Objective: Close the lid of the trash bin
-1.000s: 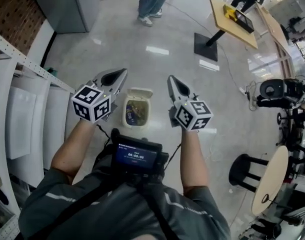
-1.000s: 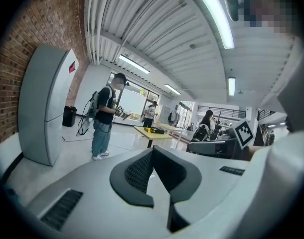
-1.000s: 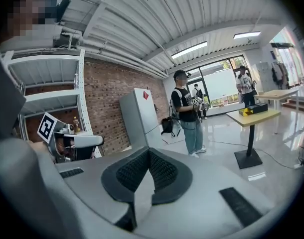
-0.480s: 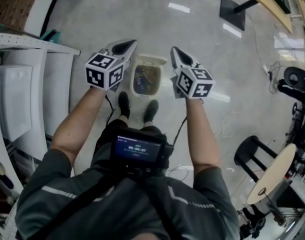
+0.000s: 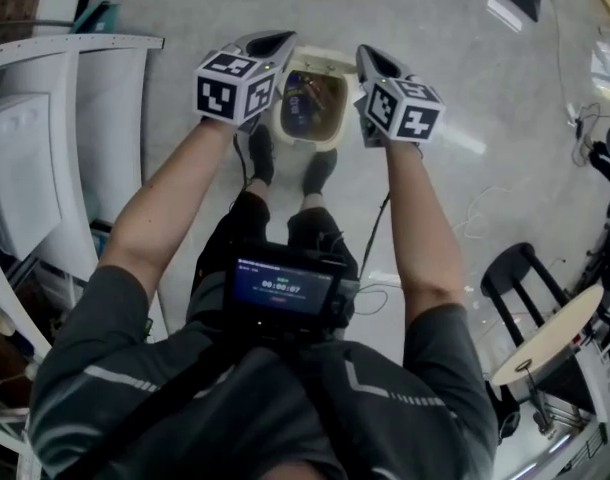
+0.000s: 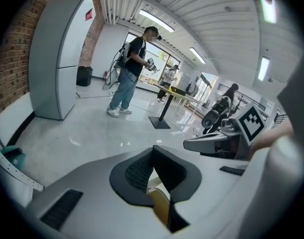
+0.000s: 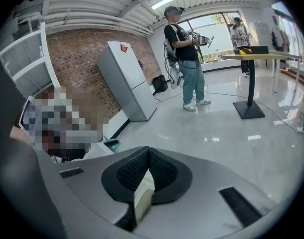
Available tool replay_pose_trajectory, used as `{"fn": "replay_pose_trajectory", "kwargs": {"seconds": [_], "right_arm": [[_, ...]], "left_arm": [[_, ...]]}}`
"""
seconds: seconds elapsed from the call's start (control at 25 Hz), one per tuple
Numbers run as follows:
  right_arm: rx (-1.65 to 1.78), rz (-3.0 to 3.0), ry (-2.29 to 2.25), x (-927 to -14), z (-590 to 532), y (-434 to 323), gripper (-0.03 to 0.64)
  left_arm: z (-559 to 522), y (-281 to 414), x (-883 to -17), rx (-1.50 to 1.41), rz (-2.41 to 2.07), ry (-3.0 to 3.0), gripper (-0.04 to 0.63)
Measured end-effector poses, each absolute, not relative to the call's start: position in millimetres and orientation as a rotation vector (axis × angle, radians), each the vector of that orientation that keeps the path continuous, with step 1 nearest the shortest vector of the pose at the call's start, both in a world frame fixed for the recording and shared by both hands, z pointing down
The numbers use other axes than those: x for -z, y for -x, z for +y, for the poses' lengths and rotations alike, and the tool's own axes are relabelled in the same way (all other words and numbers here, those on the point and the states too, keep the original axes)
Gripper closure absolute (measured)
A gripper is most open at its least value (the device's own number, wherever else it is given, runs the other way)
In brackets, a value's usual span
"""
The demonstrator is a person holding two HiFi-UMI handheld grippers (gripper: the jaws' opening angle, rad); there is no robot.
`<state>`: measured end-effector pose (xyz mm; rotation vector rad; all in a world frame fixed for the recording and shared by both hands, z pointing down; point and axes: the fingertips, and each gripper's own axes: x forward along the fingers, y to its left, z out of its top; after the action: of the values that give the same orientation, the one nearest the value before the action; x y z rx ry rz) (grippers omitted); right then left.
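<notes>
A small cream trash bin (image 5: 330,140) stands on the floor just beyond the person's shoes, with rubbish showing inside. Its lid (image 5: 323,60) is up at the far side. My left gripper (image 5: 274,41) hovers over the bin's left rim and my right gripper (image 5: 369,58) over its right rim, with the bin's mouth between them. In the left gripper view the left gripper (image 6: 153,152) has its jaws together with nothing held, and a sliver of the bin (image 6: 160,204) shows below them. The right gripper (image 7: 148,154) is likewise shut and empty, with the bin (image 7: 142,197) under it.
White shelving (image 5: 45,168) runs along the left. A black stool (image 5: 513,280) and a round table (image 5: 550,330) stand at the right. The person's shoes (image 5: 262,158) touch the bin's near side. Farther off are a standing person (image 6: 129,68), a grey fridge (image 6: 57,59) and a pedestal table (image 6: 164,108).
The person has stepped up to the bin, which now lies between the two gripper tips. Both grippers have stayed shut, moving forward and closer over the rim.
</notes>
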<state>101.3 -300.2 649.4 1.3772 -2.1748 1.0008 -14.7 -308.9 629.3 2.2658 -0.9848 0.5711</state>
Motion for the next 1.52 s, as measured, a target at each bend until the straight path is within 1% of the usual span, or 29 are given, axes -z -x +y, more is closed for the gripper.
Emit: {"fn": "replay_pose_trajectory", "kwargs": {"seconds": [0.36, 0.52, 0.68, 0.92, 1.16, 1.52], "right_arm": [[-1.037, -2.128, -1.364, -688.5, -309.3, -106.1, 0.606], [-1.025, -2.095, -1.362, -701.6, -320.7, -104.6, 0.606], [-1.088, -2.060, -1.368, -724.0, -317.7, -103.2, 0.606], [-1.097, -2.024, -1.417, -722.9, -317.9, -107.8, 0.606], [-1.117, -2.008, -1.405, -729.4, -292.0, -105.6, 0.606], [-1.209, -1.939, -1.346, -758.0, -216.6, -92.9, 0.606]], "left_arm": [[-312.8, -3.4, -669.1, -0.611, -0.945, -2.222, 0.601], [-320.0, -9.4, -688.5, -0.668, -0.927, -2.212, 0.601], [-319.7, -9.2, -707.4, -0.722, -0.916, -2.185, 0.601], [-315.2, -10.1, -720.7, -0.697, -0.894, -2.148, 0.601], [-291.3, -8.9, -726.8, -0.719, -0.860, -2.134, 0.601], [-215.4, 7.4, -759.0, -0.801, -0.797, -2.041, 0.601]]}}
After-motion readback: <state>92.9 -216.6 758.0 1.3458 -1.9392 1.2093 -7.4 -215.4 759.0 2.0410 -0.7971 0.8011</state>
